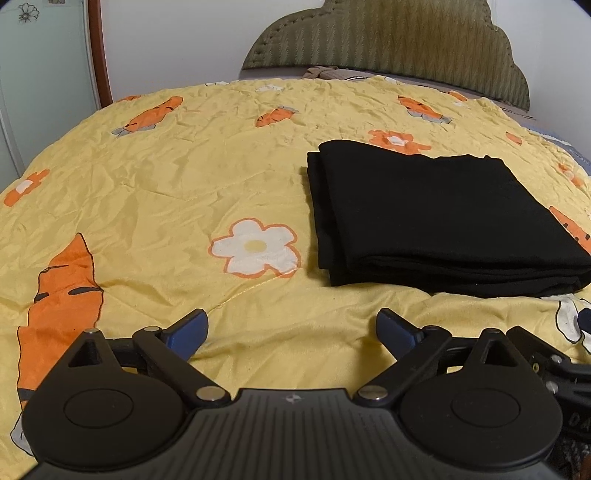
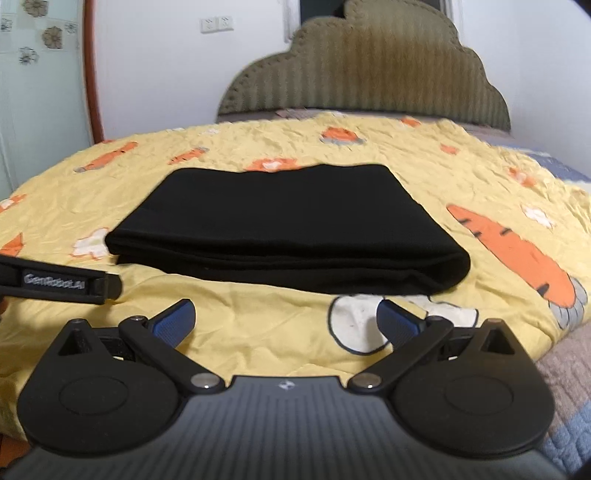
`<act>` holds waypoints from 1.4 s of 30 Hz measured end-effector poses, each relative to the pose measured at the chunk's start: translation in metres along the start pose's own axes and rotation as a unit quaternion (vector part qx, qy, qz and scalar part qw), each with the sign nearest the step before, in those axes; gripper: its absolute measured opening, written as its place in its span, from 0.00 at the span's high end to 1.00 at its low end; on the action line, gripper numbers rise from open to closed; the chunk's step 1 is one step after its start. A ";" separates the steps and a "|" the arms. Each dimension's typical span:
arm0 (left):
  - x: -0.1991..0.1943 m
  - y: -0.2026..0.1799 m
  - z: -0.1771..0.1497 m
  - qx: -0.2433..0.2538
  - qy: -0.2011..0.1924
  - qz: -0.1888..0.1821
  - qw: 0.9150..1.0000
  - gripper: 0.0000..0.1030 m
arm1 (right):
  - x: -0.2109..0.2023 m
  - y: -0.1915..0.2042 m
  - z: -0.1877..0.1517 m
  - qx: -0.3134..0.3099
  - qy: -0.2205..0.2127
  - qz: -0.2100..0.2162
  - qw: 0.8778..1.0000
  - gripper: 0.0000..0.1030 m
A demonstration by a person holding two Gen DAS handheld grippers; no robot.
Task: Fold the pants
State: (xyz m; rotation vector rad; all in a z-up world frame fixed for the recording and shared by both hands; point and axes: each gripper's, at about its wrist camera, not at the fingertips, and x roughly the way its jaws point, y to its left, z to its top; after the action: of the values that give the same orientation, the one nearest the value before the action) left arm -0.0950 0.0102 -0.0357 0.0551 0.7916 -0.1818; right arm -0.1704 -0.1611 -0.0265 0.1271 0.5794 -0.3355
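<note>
On the bed, black pants (image 1: 439, 218) lie folded into a flat rectangular stack on the yellow carrot-print quilt (image 1: 184, 177), right of a white flower print (image 1: 255, 247). Left gripper (image 1: 291, 328): jaws spread wide, nothing between them, clear of the pants, near edge of stack just ahead to the right. Right gripper (image 2: 286, 321): jaws also apart, holding nothing, folded edge of stack directly ahead. Readable text: "GenRobot.AI" on a black strap (image 2: 59, 282) at left in the right wrist view. Olive padded headboard (image 2: 369, 74) behind; wall sockets (image 2: 217, 24) above.
</note>
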 end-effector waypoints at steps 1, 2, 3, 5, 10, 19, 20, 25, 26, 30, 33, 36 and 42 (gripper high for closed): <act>-0.001 0.000 0.000 0.001 -0.001 -0.003 1.000 0.05 | 0.002 -0.001 0.001 0.005 0.007 -0.005 1.000 0.00; -0.003 -0.001 -0.001 0.001 -0.002 -0.005 1.000 0.05 | 0.003 -0.003 0.002 0.009 0.012 -0.010 1.000 0.00; -0.004 0.000 -0.001 0.002 -0.003 -0.006 1.000 0.05 | 0.004 -0.004 0.003 0.011 0.016 -0.015 1.000 0.00; -0.007 -0.002 -0.001 0.005 -0.004 -0.012 1.000 0.05 | 0.004 -0.006 0.007 0.014 0.025 -0.017 0.999 0.00; -0.015 -0.005 -0.004 0.018 -0.011 -0.015 1.000 0.05 | 0.005 -0.012 0.010 0.033 0.039 -0.016 0.999 0.00; -0.015 -0.004 -0.003 0.018 -0.003 -0.019 1.000 0.05 | 0.007 -0.012 0.008 0.033 0.053 -0.024 0.998 0.00; -0.015 -0.004 -0.003 0.019 -0.002 -0.020 1.000 0.05 | 0.007 -0.012 0.008 0.034 0.054 -0.025 0.998 0.00; -0.013 -0.006 -0.004 0.025 0.000 -0.023 0.999 0.05 | 0.009 -0.016 0.006 0.038 0.059 -0.026 0.997 0.00; -0.013 -0.007 -0.004 0.027 -0.001 -0.020 0.999 0.05 | 0.009 -0.016 0.006 0.038 0.061 -0.025 0.997 0.00; -0.012 -0.008 -0.004 0.033 -0.001 -0.013 0.999 0.05 | 0.012 -0.015 0.005 0.036 0.064 -0.026 0.997 0.00; -0.009 -0.008 -0.003 0.032 0.005 -0.014 0.999 0.05 | 0.013 -0.016 0.004 0.036 0.065 -0.025 0.997 0.00; -0.007 -0.009 -0.003 0.033 0.008 -0.013 0.999 0.05 | 0.014 -0.015 0.003 0.035 0.065 -0.025 0.997 0.00; -0.006 -0.013 -0.004 0.043 0.009 -0.003 0.999 0.05 | 0.016 -0.015 0.000 0.031 0.064 -0.023 0.997 0.00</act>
State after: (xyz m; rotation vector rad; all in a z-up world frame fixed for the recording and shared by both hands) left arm -0.1040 -0.0018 -0.0340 0.1368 0.8011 -0.2208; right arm -0.1625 -0.1795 -0.0356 0.1956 0.7004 -0.3921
